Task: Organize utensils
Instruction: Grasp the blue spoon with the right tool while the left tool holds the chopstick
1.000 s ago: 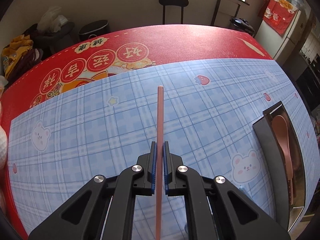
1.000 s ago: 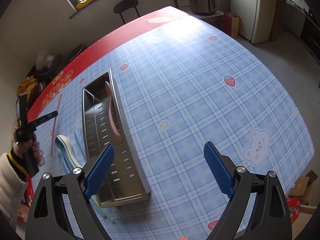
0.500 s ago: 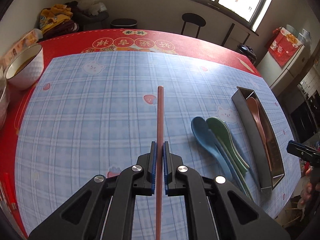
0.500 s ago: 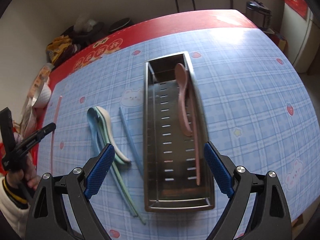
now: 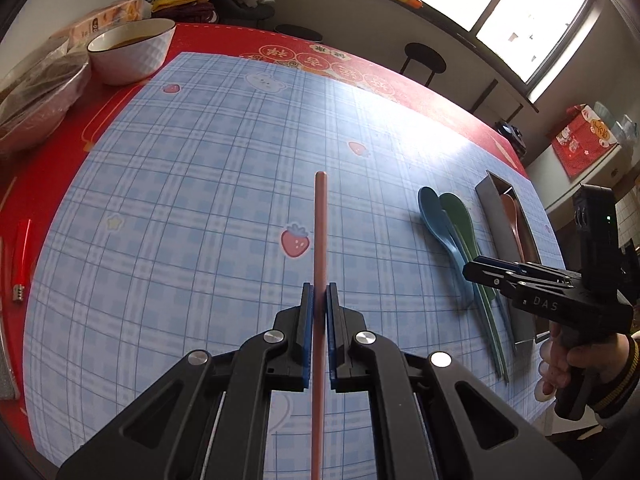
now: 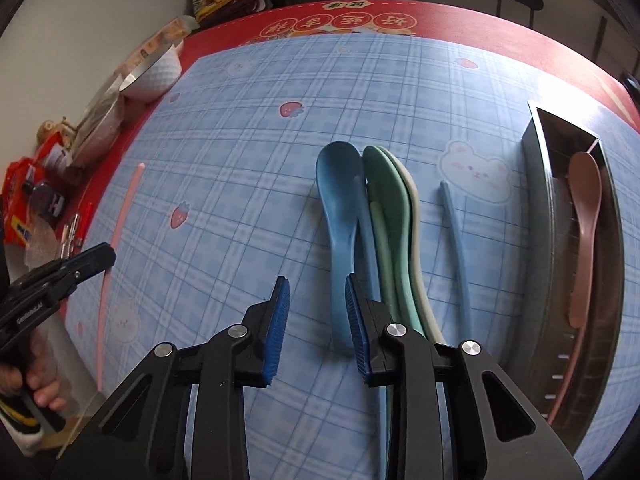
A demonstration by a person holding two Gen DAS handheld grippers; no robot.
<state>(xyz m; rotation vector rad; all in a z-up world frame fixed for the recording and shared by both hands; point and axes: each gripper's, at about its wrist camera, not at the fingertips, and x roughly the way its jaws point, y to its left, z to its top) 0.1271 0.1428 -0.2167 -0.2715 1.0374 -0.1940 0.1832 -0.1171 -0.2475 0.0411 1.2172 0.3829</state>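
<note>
Mid-sorting: left gripper (image 5: 319, 300) pinched on pink chopstick (image 5: 320, 232) at frame centre; right gripper (image 6: 316, 312) spread beside blue spoon (image 6: 338, 216). Next, probably: closing on spoon, carrying toward tray (image 6: 540, 184) at right edge.

My left gripper (image 5: 319, 300) is black with blue pads, and the chopstick (image 5: 320, 240) in it is salmon pink; my right gripper (image 6: 316, 312) is black too, blue ribbed pads; the mat (image 6: 248, 160) is pale blue plaid with white lines, printed with red strawberries, white bears and small stars; the tablecloth (image 5: 248, 38) under it is red with gold-and-white round character medallions; spoons lie in a row: blue spoon (image 6: 338, 200), green spoon (image 6: 386, 196), cream spoon (image 6: 414, 216); a light blue chopstick (image 6: 456, 240) beside them; the tray (image 6: 540, 208) is grey steel, and the spoon in it (image 6: 586, 200) is dusty pink; the bowl (image 5: 132, 50) is white with a dark rim.
</note>
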